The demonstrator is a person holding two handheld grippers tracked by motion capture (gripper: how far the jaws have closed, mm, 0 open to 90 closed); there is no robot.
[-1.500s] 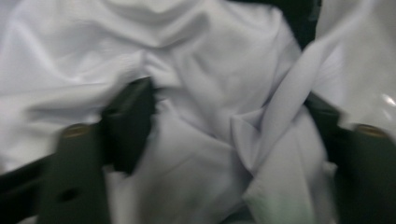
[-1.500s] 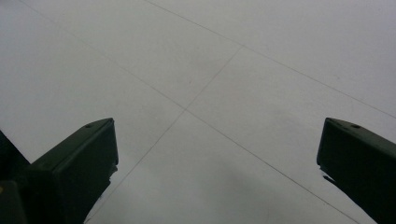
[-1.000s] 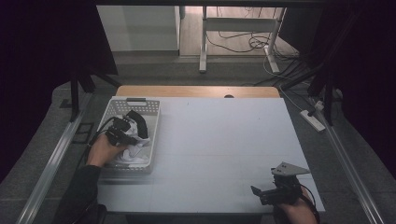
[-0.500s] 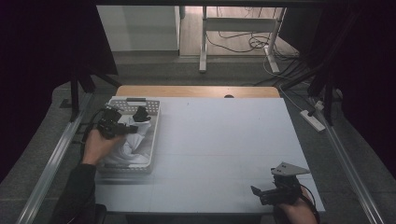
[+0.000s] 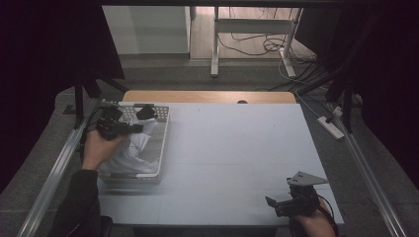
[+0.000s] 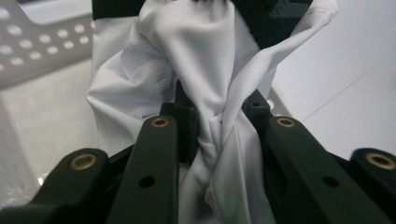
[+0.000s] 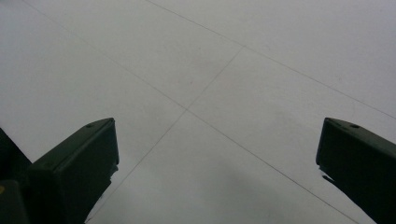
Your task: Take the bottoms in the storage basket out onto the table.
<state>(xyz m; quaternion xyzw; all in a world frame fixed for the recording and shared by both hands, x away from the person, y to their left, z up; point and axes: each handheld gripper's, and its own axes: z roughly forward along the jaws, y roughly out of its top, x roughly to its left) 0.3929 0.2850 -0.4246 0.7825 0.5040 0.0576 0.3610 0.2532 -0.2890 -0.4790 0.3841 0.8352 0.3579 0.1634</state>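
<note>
A white cloth (image 5: 132, 148) hangs bunched from my left gripper (image 5: 140, 123), which is held above a white perforated basket (image 5: 164, 143) at the table's left side. In the left gripper view the black jaws are shut on a twisted fold of the white cloth (image 6: 196, 56), with the left gripper (image 6: 217, 109) pinching it from both sides and the basket (image 6: 37, 46) below. The cloth's lower part still lies in the basket. My right gripper (image 5: 275, 203) rests low at the table's near right corner, and in its own view the right gripper (image 7: 217, 140) stands wide open over bare table.
A dark shape (image 5: 146, 111) shows by the basket's far rim; what it is I cannot tell. The white table (image 5: 237, 148) stretches between the two grippers. A metal rail (image 5: 54, 173) runs along the left edge, and a power strip (image 5: 330, 127) lies off the right side.
My left gripper has risen out of the basket and drawn back toward the left rim, pulling the white cloth up with it. The right gripper has stayed where it was.
</note>
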